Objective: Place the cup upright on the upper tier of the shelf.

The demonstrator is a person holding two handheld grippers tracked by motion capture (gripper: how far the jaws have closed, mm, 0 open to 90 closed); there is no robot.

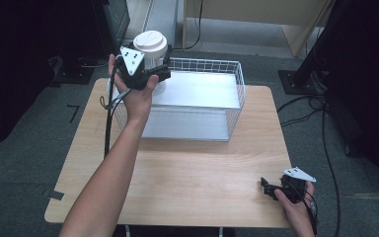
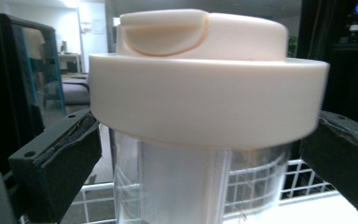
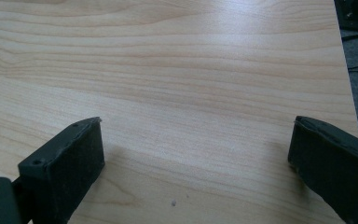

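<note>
A clear container (image 1: 151,59) with a white lid (image 1: 149,43) stands at the back left corner of the white wire basket (image 1: 232,89). My left gripper (image 1: 159,69) is open around it just below the lid. In the left gripper view the lid (image 2: 205,74) is right in front, and the black pads (image 2: 60,163) flank the clear body (image 2: 182,186) with a thin gap on each side. My right gripper (image 1: 265,185) rests open low over the wooden table (image 1: 187,173) near its front right corner; nothing lies between its pads (image 3: 70,163).
The basket holds a white floor panel (image 1: 197,89) and covers the back half of the table. Dark stands and cables (image 1: 325,148) lie on the grey floor to the right. A black stand (image 1: 79,64) sits off the table's back left.
</note>
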